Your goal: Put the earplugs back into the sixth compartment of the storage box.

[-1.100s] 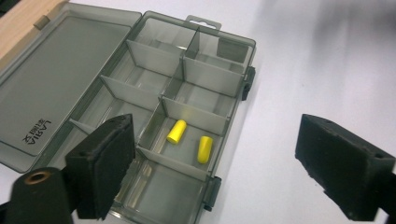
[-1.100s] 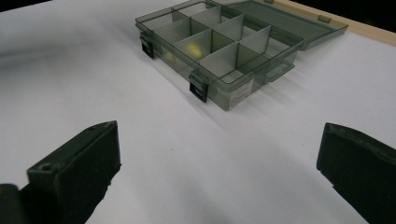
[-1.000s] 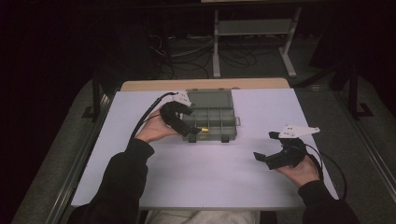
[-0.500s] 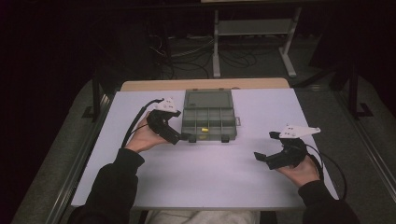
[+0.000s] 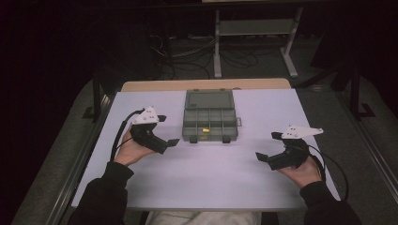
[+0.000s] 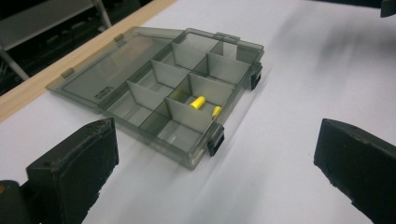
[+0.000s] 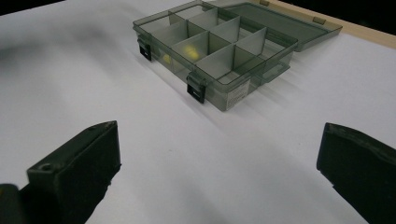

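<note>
One open grey box [image 5: 209,116] sits mid-worktop [image 5: 202,178], holding one yellow piece [image 6: 198,102] in a near compartment. Two tongs, left [image 5: 162,130] and right [image 5: 267,146], both spread, empty.

Blurred, cropped and veiled parts

Ahead of the right claw [image 7: 217,172], the small yellow piece [image 7: 186,50] is a smear behind the smoky grey plastic divided box [image 7: 219,46] wall; both claw jaws are cut by the bottom edge.
</note>
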`<state>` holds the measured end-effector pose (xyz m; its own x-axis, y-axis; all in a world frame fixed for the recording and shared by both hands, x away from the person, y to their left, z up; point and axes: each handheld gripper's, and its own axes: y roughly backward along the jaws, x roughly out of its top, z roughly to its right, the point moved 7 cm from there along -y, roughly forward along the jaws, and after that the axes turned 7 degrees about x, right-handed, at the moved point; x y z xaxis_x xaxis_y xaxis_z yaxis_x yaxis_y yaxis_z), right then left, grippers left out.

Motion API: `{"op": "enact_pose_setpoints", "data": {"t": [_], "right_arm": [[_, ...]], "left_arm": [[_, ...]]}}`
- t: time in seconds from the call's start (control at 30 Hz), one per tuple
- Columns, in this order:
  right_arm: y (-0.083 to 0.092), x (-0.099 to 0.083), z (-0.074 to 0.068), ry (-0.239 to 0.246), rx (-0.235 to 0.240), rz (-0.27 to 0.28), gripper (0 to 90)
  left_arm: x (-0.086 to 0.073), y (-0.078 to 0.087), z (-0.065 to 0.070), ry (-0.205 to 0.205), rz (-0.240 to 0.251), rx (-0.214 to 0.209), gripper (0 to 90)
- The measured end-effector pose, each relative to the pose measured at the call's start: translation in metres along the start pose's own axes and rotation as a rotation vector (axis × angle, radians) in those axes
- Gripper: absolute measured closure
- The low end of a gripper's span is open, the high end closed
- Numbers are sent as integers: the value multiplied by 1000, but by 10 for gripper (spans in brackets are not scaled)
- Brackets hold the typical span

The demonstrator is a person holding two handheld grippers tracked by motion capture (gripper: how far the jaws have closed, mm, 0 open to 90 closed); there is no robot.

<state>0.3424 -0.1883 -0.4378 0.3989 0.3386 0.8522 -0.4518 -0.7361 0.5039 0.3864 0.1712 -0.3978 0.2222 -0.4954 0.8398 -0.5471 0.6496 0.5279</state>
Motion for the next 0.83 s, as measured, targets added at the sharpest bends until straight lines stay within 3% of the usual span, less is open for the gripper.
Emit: {"op": "enact_pose_setpoints", "data": {"t": [0.4, 0.6, 0.83], "right_arm": [[4, 0, 1, -12, -6, 17, 0], [7, 1, 2, -19, -10, 28, 0], [10, 0, 3, -25, -14, 42, 0]], "left_arm": [[-27, 40, -14, 125, 136, 78, 0], [-41, 57, -16, 141, 163, 125, 0], [-51, 70, -19, 174, 199, 137, 0]]}}
